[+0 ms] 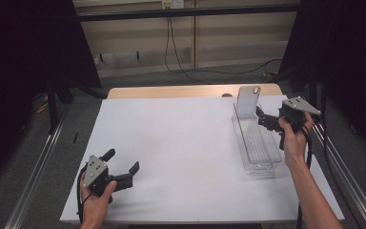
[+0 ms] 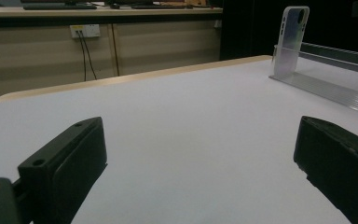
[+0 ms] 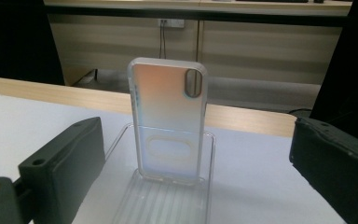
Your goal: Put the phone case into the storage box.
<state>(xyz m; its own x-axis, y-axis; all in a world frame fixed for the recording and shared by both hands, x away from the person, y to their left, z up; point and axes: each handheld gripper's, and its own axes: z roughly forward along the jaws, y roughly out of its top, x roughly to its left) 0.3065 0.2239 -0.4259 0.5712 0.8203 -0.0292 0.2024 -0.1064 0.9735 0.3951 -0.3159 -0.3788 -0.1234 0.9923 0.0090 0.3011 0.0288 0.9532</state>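
A clear, iridescent phone case (image 1: 247, 100) (image 3: 168, 119) (image 2: 290, 42) stands upright at the far end of a long clear plastic tray (image 1: 257, 143) (image 3: 168, 200) on the right side of the white table. My right gripper (image 1: 262, 120) (image 3: 196, 177) is open and hovers over the tray's right rim, a short way from the case, with the case framed between its jaws. My left gripper (image 1: 122, 163) (image 2: 200, 172) rests low at the near left of the table, open, with nothing between its jaws.
The white table top (image 1: 181, 143) has a wooden strip (image 1: 171, 91) along its far edge. Metal rails (image 1: 33, 171) run along both sides of the table. Cables (image 1: 176, 57) hang down the back wall to the floor.
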